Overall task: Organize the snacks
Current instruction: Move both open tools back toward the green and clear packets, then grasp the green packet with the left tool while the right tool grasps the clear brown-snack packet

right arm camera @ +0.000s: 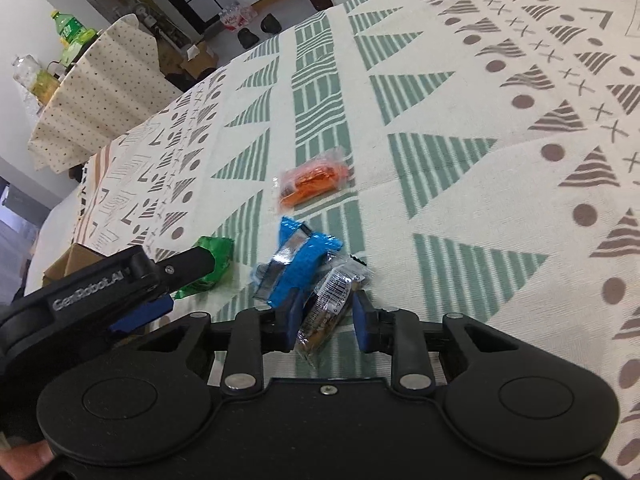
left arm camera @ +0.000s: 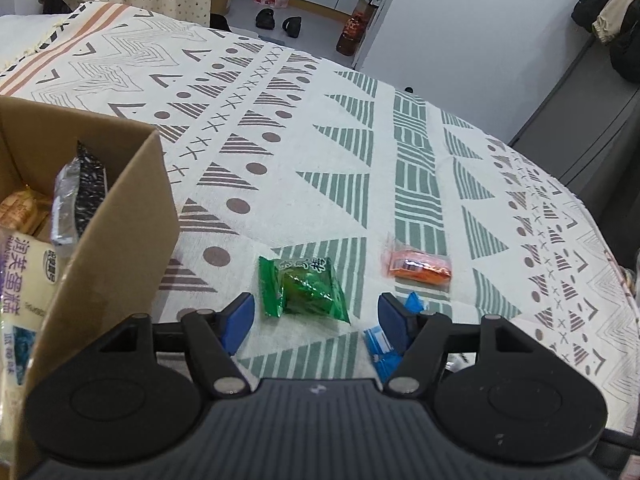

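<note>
My left gripper (left arm camera: 317, 320) hangs open over the patterned tablecloth (left arm camera: 320, 140), with a green snack packet (left arm camera: 304, 290) lying just ahead of its blue pads (left arm camera: 240, 320). An orange packet (left arm camera: 418, 266) lies to the right, and a blue packet (left arm camera: 380, 348) is partly hidden behind the right finger. In the right wrist view, my right gripper (right arm camera: 328, 318) is closed on a brown packet with a barcode (right arm camera: 330, 300), both pads touching its sides. The blue packet (right arm camera: 304, 256) lies just beyond it, the orange one (right arm camera: 314, 180) farther off, and the green one (right arm camera: 212, 264) under the left gripper's finger.
An open cardboard box (left arm camera: 120, 240) stands at the left with several packets inside it. The box's corner (right arm camera: 76, 260) also shows behind the left gripper's arm. A second cloth-covered table with bottles (right arm camera: 72, 36) stands beyond the table edge. Shoes and a water pack lie on the floor.
</note>
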The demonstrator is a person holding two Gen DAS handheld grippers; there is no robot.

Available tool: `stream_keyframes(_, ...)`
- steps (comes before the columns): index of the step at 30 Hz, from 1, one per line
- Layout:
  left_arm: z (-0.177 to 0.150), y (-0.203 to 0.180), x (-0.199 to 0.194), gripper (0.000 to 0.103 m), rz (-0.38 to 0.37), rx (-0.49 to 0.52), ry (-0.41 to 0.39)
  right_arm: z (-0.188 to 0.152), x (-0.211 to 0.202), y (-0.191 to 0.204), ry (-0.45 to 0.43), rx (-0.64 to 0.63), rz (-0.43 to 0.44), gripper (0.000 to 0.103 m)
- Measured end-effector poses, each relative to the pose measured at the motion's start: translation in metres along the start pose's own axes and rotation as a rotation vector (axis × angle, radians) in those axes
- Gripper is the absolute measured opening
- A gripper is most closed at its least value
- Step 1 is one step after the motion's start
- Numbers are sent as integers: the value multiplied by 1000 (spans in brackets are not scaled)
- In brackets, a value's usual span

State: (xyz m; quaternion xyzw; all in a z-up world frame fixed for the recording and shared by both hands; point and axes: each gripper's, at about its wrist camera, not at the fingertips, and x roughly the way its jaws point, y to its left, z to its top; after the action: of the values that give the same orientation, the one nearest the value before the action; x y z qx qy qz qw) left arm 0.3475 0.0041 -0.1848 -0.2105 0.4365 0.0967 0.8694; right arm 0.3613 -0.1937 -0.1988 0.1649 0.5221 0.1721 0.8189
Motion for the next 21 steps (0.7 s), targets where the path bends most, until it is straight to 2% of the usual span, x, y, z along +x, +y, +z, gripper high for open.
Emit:
stream_keyframes(6,2,-2,13,67,34,5,-17,2,-11,-6,-43,-12,-79,27)
stream_keyframes(12,1,-3,22,66,70,18,-34,3,-7,-5,-28,-13,-69,33)
stream_keyframes(14,0,-2,24,62,76,15,-27,3,-5,-3,-25,-26,-72,33)
stream_keyframes(16,-1,-1,25,47,88,20,-29,3,-3,-3,-24,-32,-72,32)
stream_keyframes(21,0,-2,21,37,91,39,-40,3,-3,-3,-25,-45,-78,26)
